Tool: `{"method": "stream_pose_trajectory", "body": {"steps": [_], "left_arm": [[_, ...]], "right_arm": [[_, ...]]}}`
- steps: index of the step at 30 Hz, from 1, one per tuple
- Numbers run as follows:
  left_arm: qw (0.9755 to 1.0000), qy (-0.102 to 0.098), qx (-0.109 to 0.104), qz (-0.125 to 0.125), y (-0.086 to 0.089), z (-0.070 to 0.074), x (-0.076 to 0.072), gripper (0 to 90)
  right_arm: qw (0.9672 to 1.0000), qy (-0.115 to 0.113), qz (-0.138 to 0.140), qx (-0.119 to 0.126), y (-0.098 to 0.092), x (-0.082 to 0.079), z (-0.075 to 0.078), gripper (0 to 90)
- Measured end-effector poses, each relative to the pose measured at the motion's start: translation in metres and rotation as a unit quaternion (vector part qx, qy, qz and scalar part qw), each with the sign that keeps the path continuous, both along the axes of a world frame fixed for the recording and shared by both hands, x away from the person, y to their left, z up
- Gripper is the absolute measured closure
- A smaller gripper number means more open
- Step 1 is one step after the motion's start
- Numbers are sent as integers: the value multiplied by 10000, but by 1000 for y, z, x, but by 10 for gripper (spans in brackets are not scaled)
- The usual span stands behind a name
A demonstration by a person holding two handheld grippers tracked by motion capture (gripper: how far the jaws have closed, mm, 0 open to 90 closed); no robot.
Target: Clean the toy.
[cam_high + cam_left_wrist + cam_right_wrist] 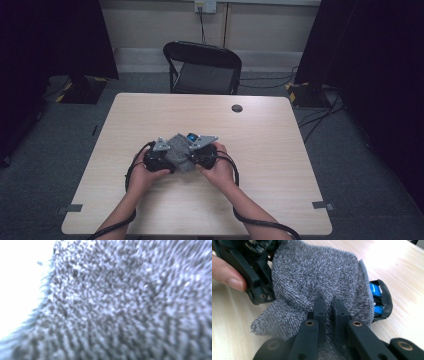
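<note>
Two grippers meet over a grey towel in the high view, a little toward the near edge of the tabletop and left of its middle. The left gripper sits against the towel's left side and the right gripper against its right side, each held in one of the person's hands, with cables trailing back past the near edge. A small dark round spot lies near the far edge, and a black chair stands beyond it.

From the left gripper view, blurred grey towel pile sits right up against the camera; whether these jaws are open or clamped cannot be told.

From the right gripper view, the right gripper has its jaws nearly together, pinching a fold of the towel. The left gripper presses at the cloth's upper left, a fingertip beside it. A black and blue object peeks out past the towel's right edge
</note>
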State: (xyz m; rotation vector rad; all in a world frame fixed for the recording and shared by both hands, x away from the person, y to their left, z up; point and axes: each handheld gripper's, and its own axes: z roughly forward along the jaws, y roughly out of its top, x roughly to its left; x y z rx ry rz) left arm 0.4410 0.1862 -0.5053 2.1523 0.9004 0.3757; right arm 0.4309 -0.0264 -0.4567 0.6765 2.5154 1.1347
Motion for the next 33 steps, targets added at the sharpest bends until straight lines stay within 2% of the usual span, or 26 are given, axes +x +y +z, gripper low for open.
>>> {"method": "stream_pose_trajectory", "body": {"steps": [6,14,25,33], "left_arm": [[10000,-1,-3,3,0,0,0,256],[10000,-2,2,-11,0,0,0,257],[10000,-3,2,-10,0,0,0,256],[10000,-4,3,-9,0,0,0,256]], "right_arm": [[9999,16,-69,-130,0,6,-7,839],[9994,-14,-266,-237,-13,15,-10,839],[9981,28,-574,-200,-33,29,-10,839],[9975,29,-678,-192,-38,35,-8,839]]}}
